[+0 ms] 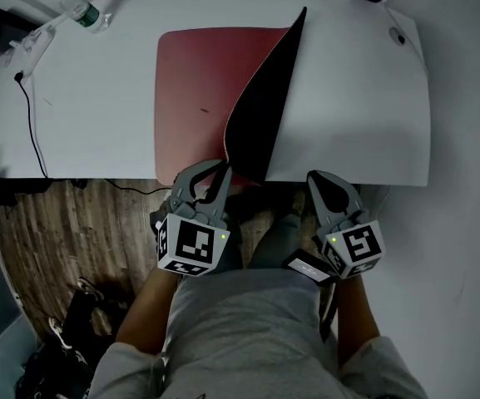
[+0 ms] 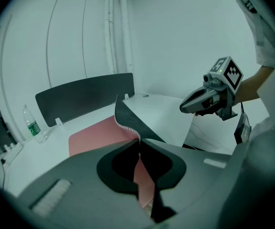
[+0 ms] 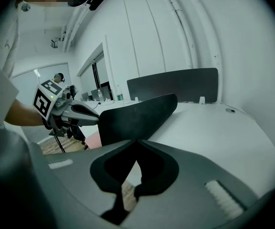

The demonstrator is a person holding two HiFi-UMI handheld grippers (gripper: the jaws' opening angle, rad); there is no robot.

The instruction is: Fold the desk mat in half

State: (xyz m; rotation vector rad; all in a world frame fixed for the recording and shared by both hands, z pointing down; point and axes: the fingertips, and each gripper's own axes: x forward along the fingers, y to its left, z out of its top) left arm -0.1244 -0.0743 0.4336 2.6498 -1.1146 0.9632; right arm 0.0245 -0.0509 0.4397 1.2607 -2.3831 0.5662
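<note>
1. White desk (image 1: 98,98) over wood floor (image 1: 65,223); the frame cuts off its far edge.
2. Mat (image 1: 190,81): lies red face up on the desk. Its right part is turned up and over, showing the black underside (image 1: 264,115), which hides the red beneath it.
3. Left tool (image 1: 221,171): jaws clamped on the mat's near edge at the desk front. The pinched corner is hidden between them.
4. Right tool (image 1: 314,179): jaws together, nothing in them, just off the desk front and apart from the mat.
5. Bottle (image 1: 81,11): far left of the desk, label unreadable.
6. Dark items on the floor, lower left: cannot be identified.
</note>
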